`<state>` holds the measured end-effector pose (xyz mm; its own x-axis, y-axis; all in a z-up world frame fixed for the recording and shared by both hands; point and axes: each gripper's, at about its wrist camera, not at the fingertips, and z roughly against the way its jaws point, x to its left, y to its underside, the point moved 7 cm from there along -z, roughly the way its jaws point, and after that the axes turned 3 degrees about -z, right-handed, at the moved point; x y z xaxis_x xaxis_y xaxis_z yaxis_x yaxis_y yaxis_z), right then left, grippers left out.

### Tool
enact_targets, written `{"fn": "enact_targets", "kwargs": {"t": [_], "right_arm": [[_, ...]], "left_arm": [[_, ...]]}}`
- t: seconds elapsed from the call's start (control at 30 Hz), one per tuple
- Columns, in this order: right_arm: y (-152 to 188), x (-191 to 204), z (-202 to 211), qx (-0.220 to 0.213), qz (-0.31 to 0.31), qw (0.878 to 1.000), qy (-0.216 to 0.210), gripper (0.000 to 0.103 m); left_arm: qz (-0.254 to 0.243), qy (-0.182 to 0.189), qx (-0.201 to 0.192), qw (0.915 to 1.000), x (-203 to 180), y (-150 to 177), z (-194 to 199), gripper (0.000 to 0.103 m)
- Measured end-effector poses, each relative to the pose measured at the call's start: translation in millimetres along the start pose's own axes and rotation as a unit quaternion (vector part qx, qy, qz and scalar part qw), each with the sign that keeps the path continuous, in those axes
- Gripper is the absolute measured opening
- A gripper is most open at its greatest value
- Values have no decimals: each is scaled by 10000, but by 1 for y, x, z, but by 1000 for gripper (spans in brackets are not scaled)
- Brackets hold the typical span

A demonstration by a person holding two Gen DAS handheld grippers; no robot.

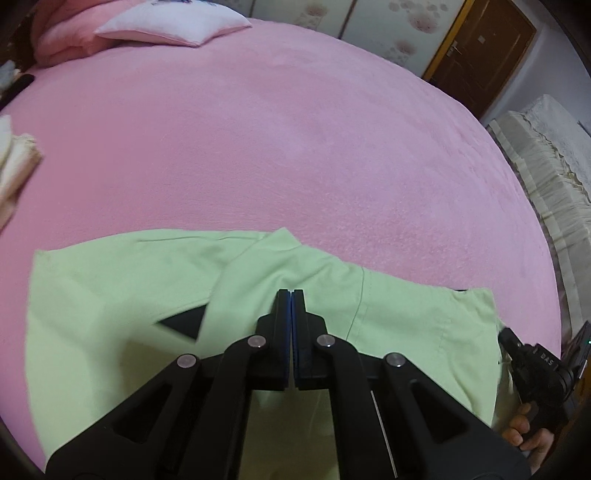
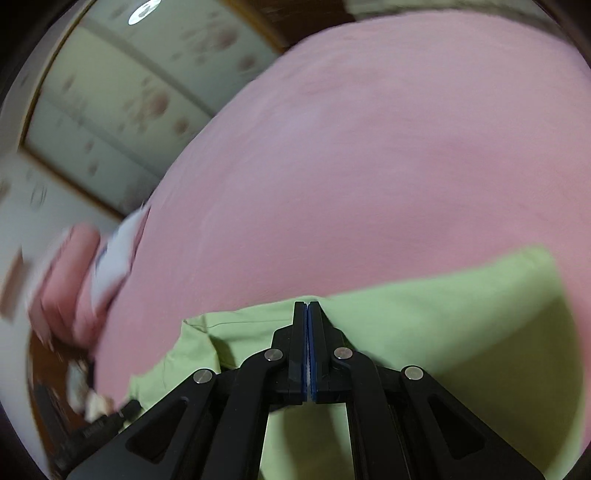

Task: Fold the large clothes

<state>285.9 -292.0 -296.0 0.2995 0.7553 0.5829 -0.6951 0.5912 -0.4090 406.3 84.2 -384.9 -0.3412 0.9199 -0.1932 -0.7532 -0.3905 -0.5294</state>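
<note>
Left wrist view: left gripper (image 1: 291, 293) jaws fully closed, blue pads pressed together, no cloth visibly pinched between them; tips sit over a folded flap of the green shirt (image 1: 110, 295). Shirt lies flat on the pink bed (image 1: 277, 147), near edge, partly folded, with a black patch (image 1: 184, 325) showing by the flap. Right gripper (image 1: 532, 365) is at the shirt's right edge, a hand (image 1: 528, 432) on its grip. Pillow (image 1: 173, 22) at the far end, folded cloth (image 1: 14, 162) at left, door (image 1: 484, 48) beyond. Right wrist view: blurred, tilted. Right gripper (image 2: 307, 304) jaws also closed, pads together, nothing seen between them, over the shirt's (image 2: 443, 332) far edge.
</note>
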Motion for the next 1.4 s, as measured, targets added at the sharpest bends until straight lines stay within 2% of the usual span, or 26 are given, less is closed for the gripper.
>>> {"fn": "enact_targets", "kwargs": {"t": [0.17,0.23,0.27,0.3,0.37,0.4,0.43,0.5,0.53,0.6,0.63,0.7,0.77,0.87,1.0,1.07,1.13,1.4], "right_arm": [[19,6,21,259,239,9990,277,4],[25,-3,42,340,239,9986,319,15],[36,-2,48,424,214,9982,376,29],[43,-2,55,447,210,9979,421,38],[56,5,61,456,268,9968,597,39],[65,5,65,531,297,9955,730,43],[60,-10,72,606,308,9944,809,46],[87,-3,80,853,458,9898,1048,58],[97,-3,86,903,535,9884,1098,59],[123,6,96,1061,913,9818,1281,66],[134,12,99,1136,1120,9779,1349,68],[152,19,108,1276,1477,9700,1447,78],[181,25,121,1447,1755,9617,1526,82],[215,31,144,1598,1886,9570,1519,87],[237,40,158,1728,1921,9544,1496,89],[244,35,180,1729,1929,9545,1475,89],[254,36,215,1671,1909,9562,1462,90],[270,28,286,1388,1784,9658,1272,93]], "left_arm": [[-253,-302,-63,9992,2,25,38,1],[-315,-331,49,9989,4,41,54,2],[-360,-382,167,9985,7,50,60,2],[-417,-438,301,9977,10,60,64,2],[-504,-583,513,9957,18,78,75,3],[-535,-634,590,9948,19,84,80,3],[-555,-678,677,9939,21,92,85,6],[-532,-691,856,9925,27,112,99,17],[-515,-671,906,9923,25,117,103,31],[-468,-598,990,9922,30,138,123,46],[-474,-588,988,9922,31,143,129,47],[-613,-638,1121,9898,27,163,144,50],[-726,-689,1306,9864,26,181,159,57],[-785,-540,1386,9858,22,204,183,64],[-959,-367,1427,9844,15,231,213,68],[-1030,-315,1429,9839,13,241,227,69],[-1075,-265,1421,9836,10,247,239,69],[-1071,-228,1156,9872,12,268,279,70]]}}
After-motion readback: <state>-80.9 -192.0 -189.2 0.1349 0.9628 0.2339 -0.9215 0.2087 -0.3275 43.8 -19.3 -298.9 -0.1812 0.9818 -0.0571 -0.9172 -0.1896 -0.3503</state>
